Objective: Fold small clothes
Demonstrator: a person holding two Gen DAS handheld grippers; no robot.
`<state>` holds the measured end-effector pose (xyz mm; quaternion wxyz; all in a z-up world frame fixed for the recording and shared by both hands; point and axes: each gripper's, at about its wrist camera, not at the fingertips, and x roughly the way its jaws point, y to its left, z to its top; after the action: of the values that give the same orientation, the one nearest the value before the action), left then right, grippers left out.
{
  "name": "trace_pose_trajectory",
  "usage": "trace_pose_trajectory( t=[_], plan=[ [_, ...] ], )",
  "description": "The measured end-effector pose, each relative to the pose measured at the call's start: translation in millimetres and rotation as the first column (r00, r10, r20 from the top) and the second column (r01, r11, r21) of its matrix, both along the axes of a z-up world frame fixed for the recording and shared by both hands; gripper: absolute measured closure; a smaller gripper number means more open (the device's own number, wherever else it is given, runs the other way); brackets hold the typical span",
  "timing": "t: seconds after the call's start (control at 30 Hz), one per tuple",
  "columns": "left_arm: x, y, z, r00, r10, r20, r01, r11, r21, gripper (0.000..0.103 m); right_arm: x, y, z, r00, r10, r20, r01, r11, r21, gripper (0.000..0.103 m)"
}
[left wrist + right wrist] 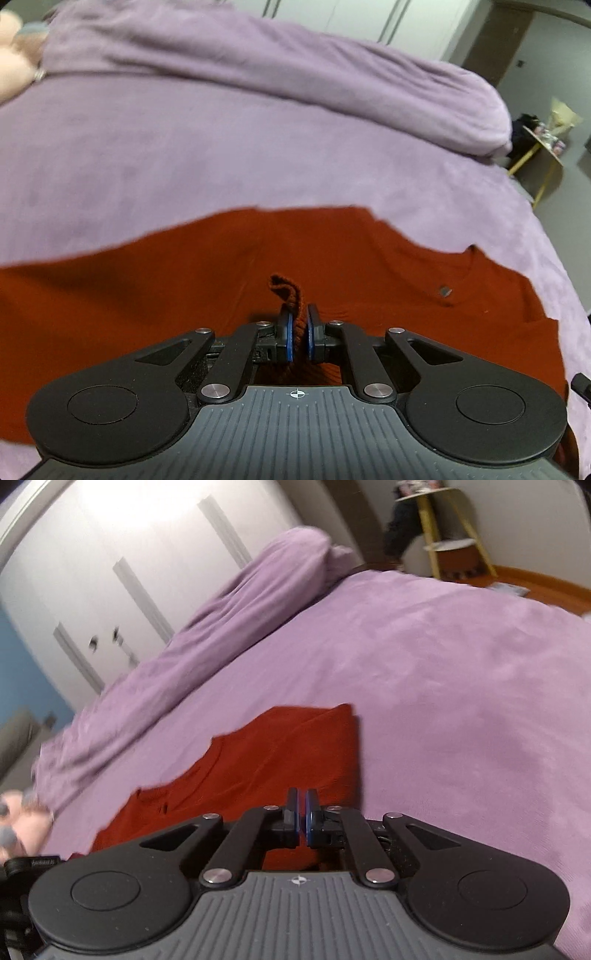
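Observation:
A rust-red garment (221, 266) lies spread flat on the purple bed cover (184, 147), with a small grey tag (445, 291) near its right side. My left gripper (300, 325) is shut on a ribbed edge of the garment (286, 288), which sticks up in a small fold past the blue pads. In the right wrist view the same garment (280, 746) lies under and ahead of my right gripper (302, 812). Its pads stand almost together, and I see no cloth between them.
A rolled purple duvet (295, 66) runs along the far side of the bed (240, 602). A yellow-legged side table (450, 528) stands beyond the bed's corner. White wardrobe doors (110, 554) are behind. A pink soft thing (11, 62) lies at the left.

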<state>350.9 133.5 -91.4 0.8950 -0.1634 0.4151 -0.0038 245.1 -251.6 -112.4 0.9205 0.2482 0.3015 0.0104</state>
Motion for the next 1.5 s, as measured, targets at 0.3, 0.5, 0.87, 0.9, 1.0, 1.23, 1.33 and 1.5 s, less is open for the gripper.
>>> trace_pose_trajectory(
  t=[0.3, 0.5, 0.87, 0.9, 1.0, 1.23, 1.33, 1.5],
  plan=[
    [-1.8, -0.2, 15.3, 0.991, 0.023, 0.134, -0.035, 0.995, 0.092, 0.094, 27.6, 48.9, -19.7, 0.987, 0.115, -0.113, -0.142, 0.953, -0.268, 0.101],
    [-14.2, 15.2, 0.5, 0.995, 0.088, 0.056, -0.093, 0.992, 0.088, 0.092, 19.8, 58.1, -16.8, 0.981, 0.158, -0.111, -0.188, 0.917, -0.352, 0.098],
    [-40.6, -39.1, 0.9, 0.994, -0.106, 0.029, 0.104, 0.993, 0.046, 0.051, 27.3, 106.0, -21.2, 0.965, 0.237, -0.11, -0.261, 0.854, -0.451, 0.069],
    [-38.8, -43.2, -2.2, 0.993, -0.112, 0.027, 0.11, 0.991, 0.075, 0.051, 27.7, 107.9, -23.2, 0.967, 0.229, -0.11, -0.253, 0.836, -0.488, 0.07],
    [-33.9, -54.7, -8.1, 0.992, -0.121, 0.033, 0.115, 0.983, 0.145, 0.051, 28.6, 107.9, -30.5, 0.971, 0.218, -0.099, -0.234, 0.779, -0.582, 0.07],
    [-26.5, -62.7, -17.9, 0.991, -0.117, 0.068, 0.099, 0.97, 0.222, 0.048, 35.3, 109.3, -33.0, 0.967, 0.232, -0.109, -0.248, 0.739, -0.627, 0.069],
    [-42.8, -55.3, -7.2, 0.994, -0.078, 0.072, 0.066, 0.984, 0.164, 0.04, 22.2, 105.7, -18.9, 0.967, 0.234, -0.096, -0.246, 0.782, -0.572, 0.07],
    [-67.8, -42.5, -10.1, 0.999, -0.035, 0.04, 0.031, 0.994, 0.102, 0.015, -5.7, 114.8, -33.2, 0.961, 0.266, -0.072, -0.25, 0.734, -0.631, 0.068]
  ],
)
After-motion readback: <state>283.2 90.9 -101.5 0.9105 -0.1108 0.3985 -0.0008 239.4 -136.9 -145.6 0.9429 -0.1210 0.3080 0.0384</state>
